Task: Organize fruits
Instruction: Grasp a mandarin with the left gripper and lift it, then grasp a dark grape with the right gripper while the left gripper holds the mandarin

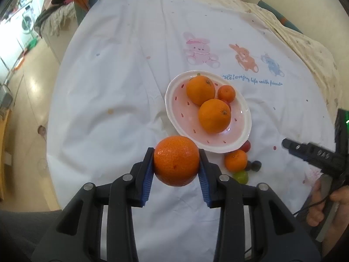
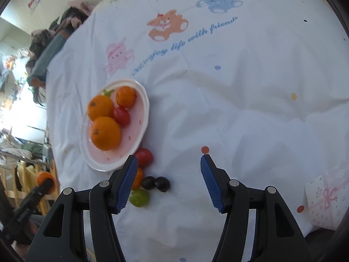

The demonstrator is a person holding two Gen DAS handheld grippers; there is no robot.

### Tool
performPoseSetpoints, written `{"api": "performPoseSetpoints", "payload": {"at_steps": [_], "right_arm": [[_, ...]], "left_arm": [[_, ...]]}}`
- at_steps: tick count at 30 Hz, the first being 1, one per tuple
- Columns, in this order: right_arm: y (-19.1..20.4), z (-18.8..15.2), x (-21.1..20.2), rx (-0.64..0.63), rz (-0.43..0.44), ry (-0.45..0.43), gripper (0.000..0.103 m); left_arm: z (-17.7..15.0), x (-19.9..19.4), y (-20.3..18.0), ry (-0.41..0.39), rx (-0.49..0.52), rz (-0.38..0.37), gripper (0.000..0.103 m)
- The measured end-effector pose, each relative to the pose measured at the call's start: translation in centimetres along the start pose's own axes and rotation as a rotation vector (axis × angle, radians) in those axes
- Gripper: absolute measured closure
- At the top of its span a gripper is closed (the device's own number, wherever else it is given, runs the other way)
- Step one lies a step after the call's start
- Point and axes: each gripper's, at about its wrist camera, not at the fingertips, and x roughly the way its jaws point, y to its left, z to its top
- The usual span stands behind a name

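Orange and dimpled, the mandarin [image 1: 176, 160] sits clamped between the blue pads [image 1: 147, 179] of our left tool [image 1: 176, 170], lifted clear of the white cloth [image 1: 109, 76] that covers the worktop. Just ahead of that tool and a little to its right lies the pink oval dish [image 1: 244, 131], which already carries two large oranges [image 1: 200, 90] [image 1: 214, 115], a smaller mandarin [image 1: 226, 93] and, seen from the right wrist, a red tomato [image 2: 121, 116]. To the right of the held fruit, beside the dish's near rim, a small group lies loose on the cloth: another small mandarin [image 1: 236, 160], a red tomato [image 2: 144, 156], two dark plums [image 2: 155, 183] touching each other, and a green fruit [image 2: 139, 197].

Our right tool [image 2: 169, 181] hangs over the cloth with its jaws spread and nothing between them; that loose group lies just by its left finger [image 2: 127, 183], which hides part of the small mandarin. Printed cartoon bears [image 2: 166, 25] and blue lettering [image 2: 185, 43] mark the cloth beyond the dish.
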Motion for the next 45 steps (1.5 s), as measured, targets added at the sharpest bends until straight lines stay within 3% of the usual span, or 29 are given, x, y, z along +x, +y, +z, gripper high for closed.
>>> {"api": "performPoseSetpoints", "payload": {"at_steps": [4,10,16,21,26,28,36,45], "right_arm": [[0.4,-0.3,1.4,-0.037,-0.002,0.065,0.057],[-0.4,-0.7,3.4,-0.003,0.033,0.156,0.071],[1.0,-1.2,5.6,-0.076,0.002,0.228,0.072],[1.2,-1.7,7.1,-0.055,0.013,0.267,0.072],[0.7,-1.9,6.8,-0.045,0.025,0.280,0.073],[0.9,-1.8,6.8,-0.061,0.021,0.273,0.080],[0.8,-1.3,5.9,-0.066,0.040,0.237,0.082],[0.8,-1.2,2.1,-0.028,0.152,0.146,0.082]], "left_arm": [[0.2,0.3,0.5,0.020,-0.034,-0.012,0.070],[0.4,0.0,0.8,0.035,-0.062,-0.051,0.070],[0.2,-0.1,0.2,0.046,-0.038,-0.066,0.070],[0.1,0.2,0.3,0.058,-0.034,-0.053,0.070],[0.0,0.6,0.4,0.063,-0.033,-0.034,0.069],[0.0,0.8,0.3,0.068,-0.030,-0.030,0.069],[-0.1,1.7,0.3,0.074,-0.018,0.007,0.069],[-0.7,2.2,1.1,0.060,-0.009,0.076,0.070]]}}
